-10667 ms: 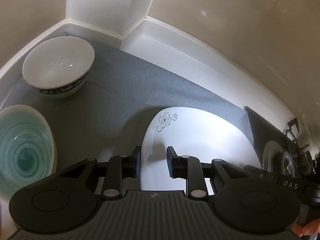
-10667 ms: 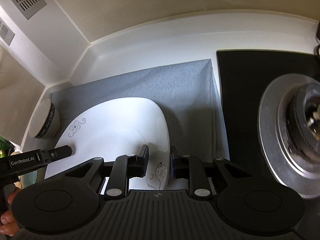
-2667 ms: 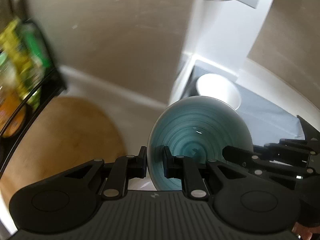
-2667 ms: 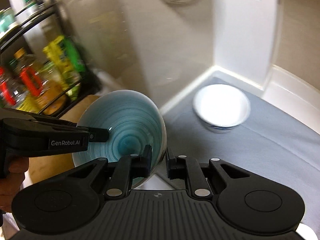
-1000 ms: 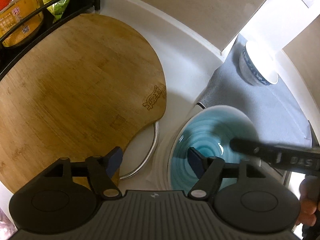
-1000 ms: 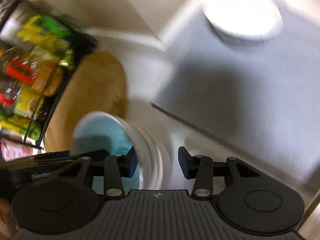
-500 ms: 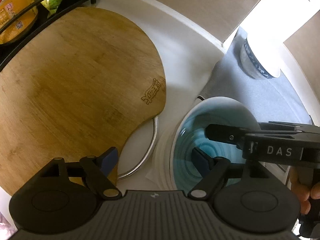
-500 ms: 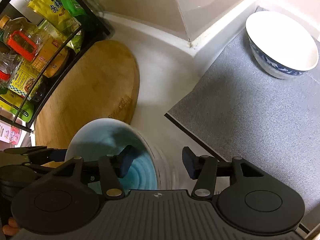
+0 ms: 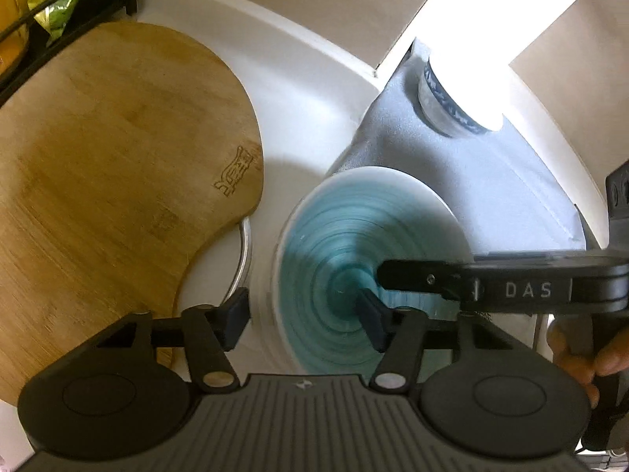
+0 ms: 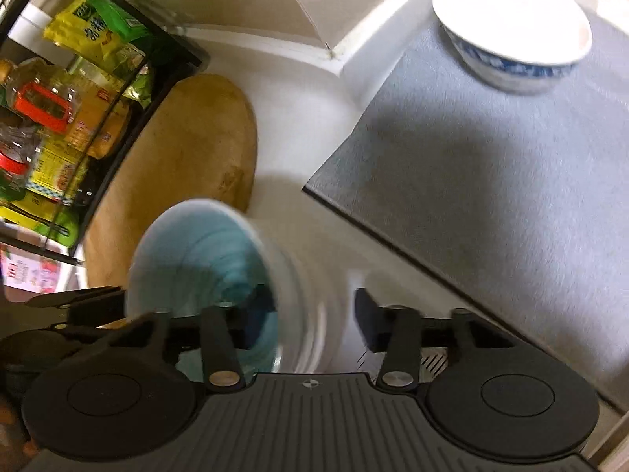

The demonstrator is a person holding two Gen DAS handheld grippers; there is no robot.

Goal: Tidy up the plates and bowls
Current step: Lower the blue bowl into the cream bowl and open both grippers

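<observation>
In the left wrist view the left gripper (image 9: 304,320) has its fingers spread wide, one outside the rim of the teal bowl (image 9: 334,259) and one over its inside, gripping nothing. The bowl sits on the white worktop (image 9: 302,98), just beside the wooden cutting board (image 9: 110,181), which carries an engraved mark near its edge that is too stylised to read. The right gripper (image 9: 393,275) reaches in from the right over the bowl, and "DAS" is printed in white on its side.

In the right wrist view the right gripper (image 10: 314,316) also stands open, straddling the bowl's (image 10: 204,251) blurred wall without clamping it. Only this view shows the black wire rack (image 10: 118,90) with its contents: yellow and green packets printed in characters too small to read, and bottles with red parts.

Farther off, the blue-patterned white bowl (image 10: 511,39) rests on the grey mat (image 10: 491,181), well apart from the teal one. The left wrist view shows that bowl (image 9: 452,106) half lost in glare.
</observation>
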